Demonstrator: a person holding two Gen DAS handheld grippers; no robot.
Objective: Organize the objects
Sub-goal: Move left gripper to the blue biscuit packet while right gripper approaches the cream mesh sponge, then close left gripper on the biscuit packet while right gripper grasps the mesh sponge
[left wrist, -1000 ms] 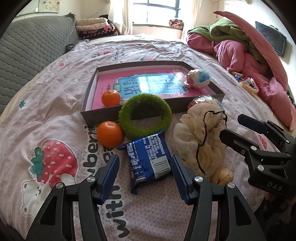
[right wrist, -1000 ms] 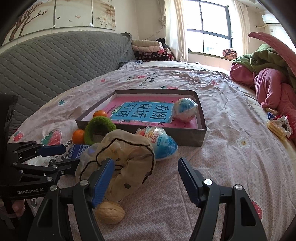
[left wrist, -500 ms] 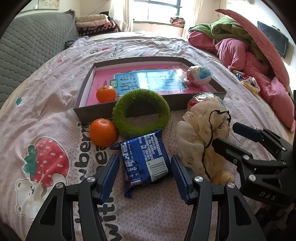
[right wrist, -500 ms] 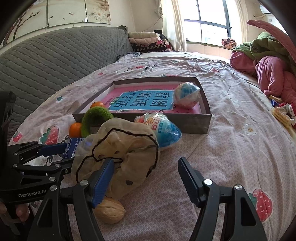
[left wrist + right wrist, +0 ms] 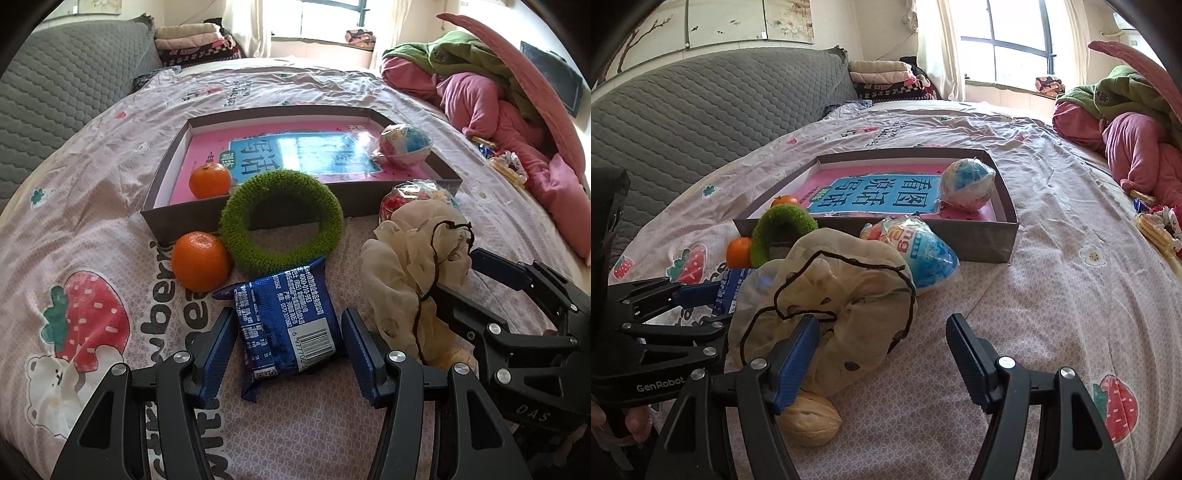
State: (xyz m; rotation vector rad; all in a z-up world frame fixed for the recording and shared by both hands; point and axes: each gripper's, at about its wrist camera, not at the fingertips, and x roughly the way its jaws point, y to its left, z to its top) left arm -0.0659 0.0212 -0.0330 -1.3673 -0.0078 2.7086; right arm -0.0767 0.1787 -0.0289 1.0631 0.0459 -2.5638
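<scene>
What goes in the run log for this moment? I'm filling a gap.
left gripper: open, straddling blue snack pack, not gripping | right gripper: open, empty, beside cream bag | box: holds one orange, wrapped ball

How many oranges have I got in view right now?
2: one orange inside the box, one orange on the bedspread just outside it, beside the green ring. Others may be hidden.
</scene>
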